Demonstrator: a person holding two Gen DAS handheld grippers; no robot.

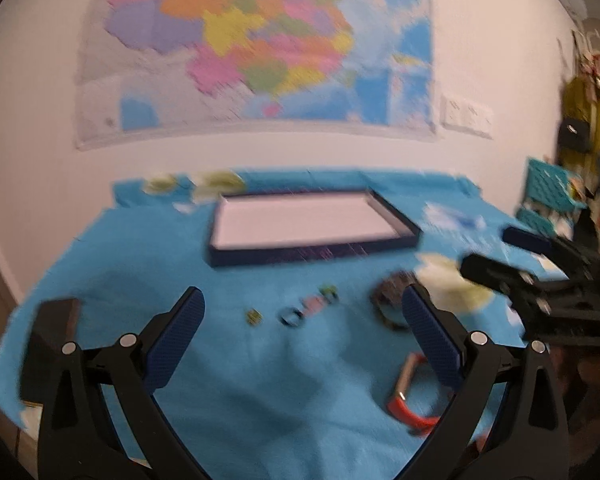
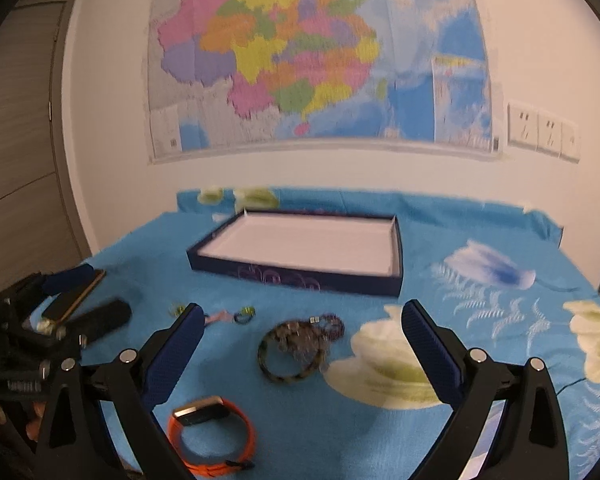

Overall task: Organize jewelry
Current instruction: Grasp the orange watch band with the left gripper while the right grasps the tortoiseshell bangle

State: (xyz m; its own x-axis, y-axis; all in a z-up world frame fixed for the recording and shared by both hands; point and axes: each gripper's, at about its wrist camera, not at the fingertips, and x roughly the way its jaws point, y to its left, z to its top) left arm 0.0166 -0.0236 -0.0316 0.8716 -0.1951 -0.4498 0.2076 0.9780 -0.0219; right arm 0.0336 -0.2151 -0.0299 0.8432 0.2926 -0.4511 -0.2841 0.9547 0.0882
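A dark blue tray with a white inside (image 1: 396,216) (image 2: 296,276) lies on the blue flowered cloth, with nothing in it. In front of it lie a braided bracelet tangled with beads (image 2: 294,350) (image 1: 388,300), small rings and a pink piece (image 2: 242,315) (image 1: 308,310), and an orange watch (image 2: 212,432) (image 1: 408,396). My left gripper (image 1: 302,304) hovers open over the small rings. My right gripper (image 2: 300,320) hovers open above the bracelet. Each gripper also shows at the edge of the other's view: the right gripper (image 1: 512,256) and the left gripper (image 2: 88,292).
A dark phone-like slab (image 2: 74,300) lies at the cloth's left edge. A colourful map (image 2: 316,60) hangs on the wall behind. Wall sockets (image 2: 542,132) sit to its right. A teal basket (image 1: 548,196) stands right of the table, and a door (image 2: 20,140) lies at left.
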